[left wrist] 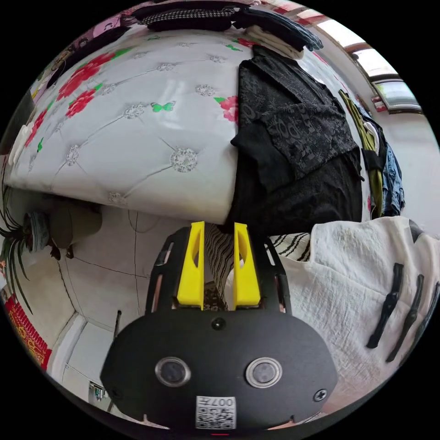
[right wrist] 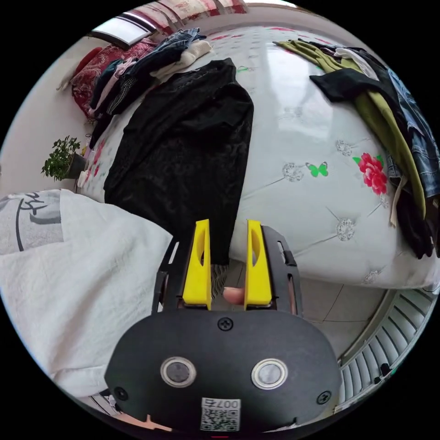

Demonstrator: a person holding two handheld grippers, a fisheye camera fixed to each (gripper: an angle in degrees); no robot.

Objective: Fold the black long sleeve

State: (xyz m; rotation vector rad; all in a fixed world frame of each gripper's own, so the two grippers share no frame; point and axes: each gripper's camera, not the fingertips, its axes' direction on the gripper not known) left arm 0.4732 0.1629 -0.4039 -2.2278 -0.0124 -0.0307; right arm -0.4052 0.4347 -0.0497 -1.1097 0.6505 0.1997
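The black long sleeve (left wrist: 293, 151) lies on the white flowered bed (left wrist: 137, 137), partly folded on itself, its lower edge hanging over the bed's side. My left gripper (left wrist: 219, 227) is held just below that edge, open, with nothing between its yellow jaws. In the right gripper view the black long sleeve (right wrist: 183, 142) runs lengthwise up the bed (right wrist: 298, 137). Its hanging corner drops to the tips of my right gripper (right wrist: 228, 224). This gripper is open too, and neither jaw presses on the cloth.
The person's white shirt (left wrist: 366, 275) (right wrist: 68, 275) is close beside both grippers. Piles of clothes lie at the bed's far end (left wrist: 220, 16) and along its side (right wrist: 394, 128). A potted plant (right wrist: 62, 158) stands on the tiled floor (left wrist: 105, 275). A radiator (right wrist: 394, 330) is nearby.
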